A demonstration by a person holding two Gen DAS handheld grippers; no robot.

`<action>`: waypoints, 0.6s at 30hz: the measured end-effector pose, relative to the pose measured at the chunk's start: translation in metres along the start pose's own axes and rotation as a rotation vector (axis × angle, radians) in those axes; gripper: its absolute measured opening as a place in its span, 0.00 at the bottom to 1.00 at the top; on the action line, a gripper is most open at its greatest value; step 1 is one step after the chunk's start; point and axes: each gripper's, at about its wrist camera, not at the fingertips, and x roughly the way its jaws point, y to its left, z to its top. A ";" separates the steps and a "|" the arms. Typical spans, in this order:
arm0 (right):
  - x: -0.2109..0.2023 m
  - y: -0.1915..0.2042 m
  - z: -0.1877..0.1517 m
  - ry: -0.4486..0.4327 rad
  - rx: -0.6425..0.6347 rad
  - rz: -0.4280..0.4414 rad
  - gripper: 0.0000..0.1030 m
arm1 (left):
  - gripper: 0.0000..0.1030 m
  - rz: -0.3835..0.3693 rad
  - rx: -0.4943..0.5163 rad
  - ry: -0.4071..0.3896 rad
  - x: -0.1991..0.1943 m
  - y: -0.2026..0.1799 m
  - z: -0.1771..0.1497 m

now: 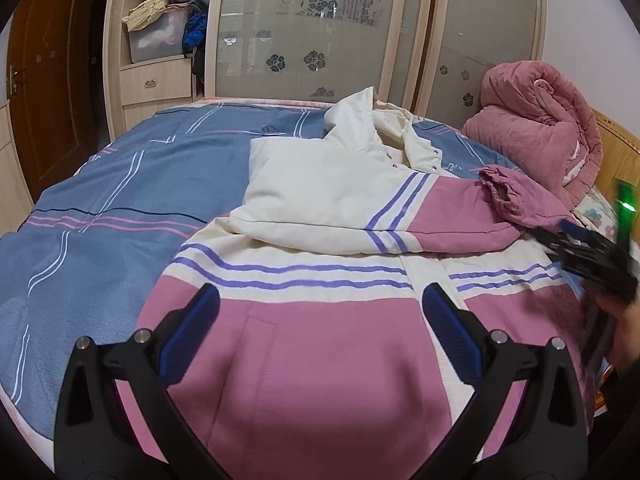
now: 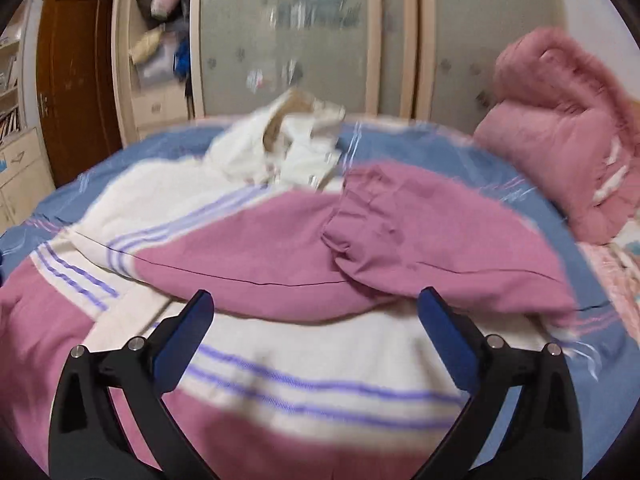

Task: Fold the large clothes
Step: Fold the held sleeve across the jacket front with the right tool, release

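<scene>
Pink-and-cream jacket (image 1: 320, 320) spread across the bed (image 1: 100, 200), hood toward the wardrobe (image 1: 312, 28), one sleeve (image 1: 400, 208) folded over the chest. Left gripper (image 1: 320, 312) wide open above the pink hem, holding nothing. Right gripper (image 2: 316, 316) also wide open and empty, over the folded sleeve. Pink quilt (image 1: 536, 124) bundled at the headboard corner.
</scene>
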 end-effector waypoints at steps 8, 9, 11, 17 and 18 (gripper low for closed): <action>-0.053 -0.028 -0.015 -0.098 0.031 -0.218 0.99 | 0.98 -0.003 0.020 0.010 0.002 -0.006 -0.006; -0.050 -0.019 -0.015 -0.084 -0.067 -0.251 0.99 | 0.98 -0.004 0.018 0.013 0.003 -0.006 -0.006; -0.048 0.001 -0.014 -0.082 -0.245 -0.334 0.99 | 0.98 -0.011 0.011 0.018 0.005 -0.006 -0.006; 0.002 0.049 -0.039 -0.018 -0.923 -0.584 0.99 | 0.98 -0.013 -0.009 0.019 0.007 -0.003 -0.003; 0.014 0.048 -0.044 -0.008 -1.015 -0.617 0.99 | 0.98 -0.013 -0.009 0.019 0.007 -0.003 -0.003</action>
